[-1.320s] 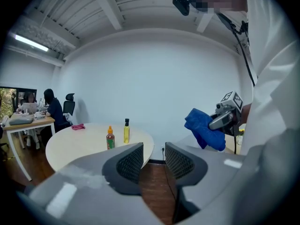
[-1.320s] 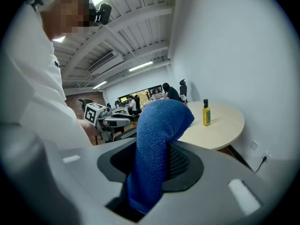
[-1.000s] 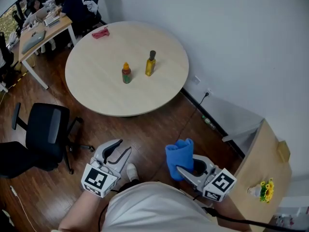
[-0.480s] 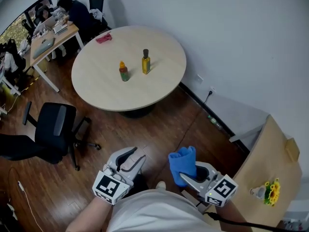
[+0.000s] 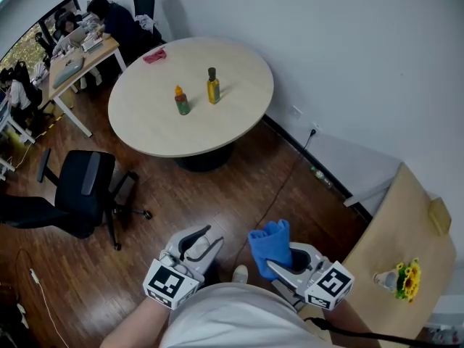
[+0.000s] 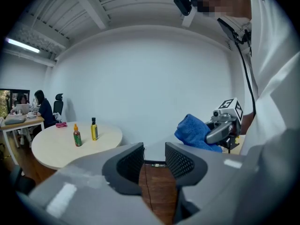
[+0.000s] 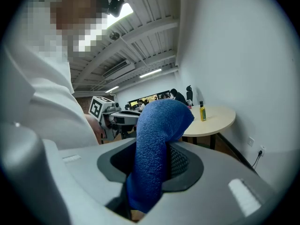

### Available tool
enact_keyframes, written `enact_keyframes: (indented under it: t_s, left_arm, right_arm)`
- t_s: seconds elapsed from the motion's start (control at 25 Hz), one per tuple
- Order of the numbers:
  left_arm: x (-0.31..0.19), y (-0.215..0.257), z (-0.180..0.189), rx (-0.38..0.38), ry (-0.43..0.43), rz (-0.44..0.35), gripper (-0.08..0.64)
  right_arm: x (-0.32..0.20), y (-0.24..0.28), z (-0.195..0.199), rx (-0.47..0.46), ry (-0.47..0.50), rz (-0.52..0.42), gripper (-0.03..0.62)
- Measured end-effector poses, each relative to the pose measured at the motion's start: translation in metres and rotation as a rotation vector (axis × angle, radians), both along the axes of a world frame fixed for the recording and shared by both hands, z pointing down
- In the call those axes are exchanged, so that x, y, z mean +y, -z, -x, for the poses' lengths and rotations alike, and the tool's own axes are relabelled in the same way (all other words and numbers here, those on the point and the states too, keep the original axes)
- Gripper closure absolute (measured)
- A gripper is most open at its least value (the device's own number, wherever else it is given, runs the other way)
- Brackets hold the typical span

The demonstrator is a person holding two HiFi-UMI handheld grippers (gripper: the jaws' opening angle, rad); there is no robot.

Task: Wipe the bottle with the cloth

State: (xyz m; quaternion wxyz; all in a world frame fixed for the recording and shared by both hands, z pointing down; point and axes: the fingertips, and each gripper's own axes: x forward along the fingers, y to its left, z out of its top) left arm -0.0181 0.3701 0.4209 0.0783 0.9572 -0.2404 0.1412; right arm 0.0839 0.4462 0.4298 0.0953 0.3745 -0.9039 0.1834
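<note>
Cloth [image 5: 268, 241] clamped in right claw [image 5: 279, 261], but only by lower end, big wad flopping free above. Could slip out once rubbing starts. Left claw [image 5: 200, 242] empty, gap narrow; if not opened wider, likely knocks bottle over instead of steadying it. Cable [image 5: 286, 170] across floor on way over, trip hazard imo. Worktop [image 5: 156, 133] well off. Yellow bottle [image 5: 212, 86] and smaller orange-capped bottle [image 5: 180, 101] stand near each other, so easy to bump one or wipe wrong one.
</note>
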Motion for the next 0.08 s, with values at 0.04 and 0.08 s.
enact_keyframes:
  t_s: [0.04,0.08]
  left_arm:
    - [0.0028,0.0015,-0.0018,0.002,0.001,-0.002,0.405]
    - [0.0056,0.0028,-0.0034,0.004,0.002,-0.003,0.405]
  right_arm:
    - [0.0026,-0.0004,-0.0010,0.003,0.004,-0.002,0.437]
    - [0.0052,-0.0008,-0.0019,0.006,0.008,-0.004,0.437]
